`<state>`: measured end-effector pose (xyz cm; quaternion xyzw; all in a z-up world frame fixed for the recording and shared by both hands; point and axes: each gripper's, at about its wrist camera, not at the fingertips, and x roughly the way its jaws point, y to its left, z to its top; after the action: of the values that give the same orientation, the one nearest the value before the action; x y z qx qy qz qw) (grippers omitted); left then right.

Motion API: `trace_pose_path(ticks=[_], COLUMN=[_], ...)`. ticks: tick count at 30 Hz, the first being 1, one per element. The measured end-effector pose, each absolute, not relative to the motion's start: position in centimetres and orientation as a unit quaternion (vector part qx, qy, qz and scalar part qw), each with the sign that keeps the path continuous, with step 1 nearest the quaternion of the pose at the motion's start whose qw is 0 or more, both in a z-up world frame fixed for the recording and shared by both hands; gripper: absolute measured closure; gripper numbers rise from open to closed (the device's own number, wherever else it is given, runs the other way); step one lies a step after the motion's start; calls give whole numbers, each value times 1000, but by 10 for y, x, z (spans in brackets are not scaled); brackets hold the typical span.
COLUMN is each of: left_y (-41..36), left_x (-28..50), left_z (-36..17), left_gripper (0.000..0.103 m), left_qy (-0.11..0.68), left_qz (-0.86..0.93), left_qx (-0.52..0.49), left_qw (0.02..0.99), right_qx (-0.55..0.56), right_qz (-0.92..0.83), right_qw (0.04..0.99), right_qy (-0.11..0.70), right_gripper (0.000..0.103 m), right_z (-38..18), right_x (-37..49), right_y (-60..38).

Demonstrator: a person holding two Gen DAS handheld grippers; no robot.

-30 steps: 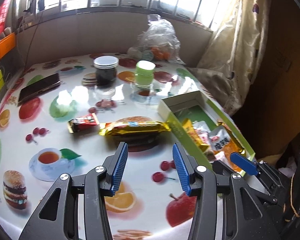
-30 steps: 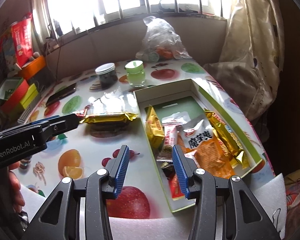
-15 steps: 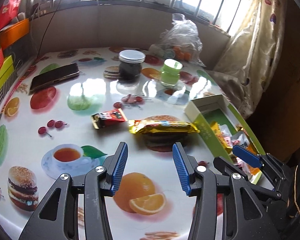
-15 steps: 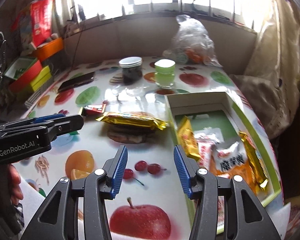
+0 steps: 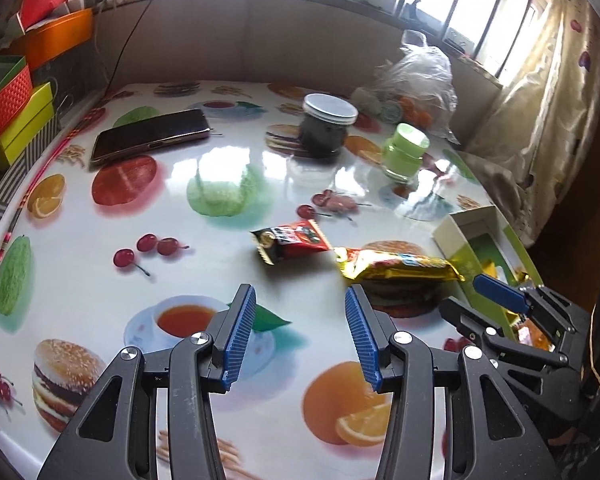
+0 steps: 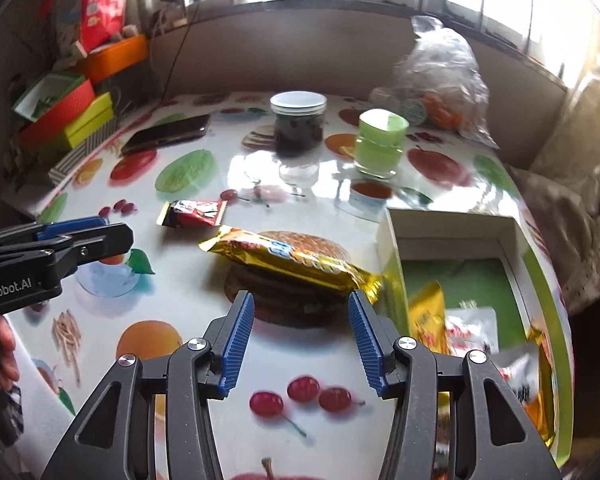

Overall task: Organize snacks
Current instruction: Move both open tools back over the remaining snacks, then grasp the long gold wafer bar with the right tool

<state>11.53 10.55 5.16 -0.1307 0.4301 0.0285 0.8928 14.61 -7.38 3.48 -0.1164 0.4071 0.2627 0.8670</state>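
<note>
Two loose snacks remain mid-frame: a long gold foil-wrapped bar (image 6: 296, 260) and a small red-and-black candy packet (image 6: 194, 213), left of the green-rimmed box (image 6: 392, 256). Right gripper (image 6: 300, 340), jaws just widened and empty, faces the bar; left gripper (image 5: 298, 338) gapes empty too. Looks light, crinkly, slippery — pinch across its middle.

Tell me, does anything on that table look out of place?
Two snacks lie loose on the table while the rest sit in the green box: a gold bar beside the box and a red packet further left. A phone also lies among the food. Nothing looks spilled or damaged.
</note>
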Motion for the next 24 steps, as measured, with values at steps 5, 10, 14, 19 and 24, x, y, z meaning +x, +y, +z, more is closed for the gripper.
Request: trace_pose_path(ticks=[5, 10, 14, 19, 24], left_y=[116, 123, 124, 123, 119], left_x=[123, 135, 145, 160, 173], left_z=[45, 39, 35, 32, 28], left_gripper=[55, 55, 55, 55, 53], left_qy=[435, 442, 446, 452, 460], left_qz=[32, 29, 12, 2, -15], left_qx=[-131, -126, -112, -77, -41], left_qw=[890, 888, 888, 889, 887], right_qx=[-145, -170, -185, -199, -206], right_qz=[278, 292, 310, 313, 318], right_qw=[854, 844, 835, 828, 820], right_qy=[414, 416, 416, 420, 428], right_gripper=[53, 51, 50, 48, 45], right_z=[30, 27, 23, 18, 13], right_x=[162, 171, 178, 186, 191], right_y=[-62, -53, -45, -38, -33])
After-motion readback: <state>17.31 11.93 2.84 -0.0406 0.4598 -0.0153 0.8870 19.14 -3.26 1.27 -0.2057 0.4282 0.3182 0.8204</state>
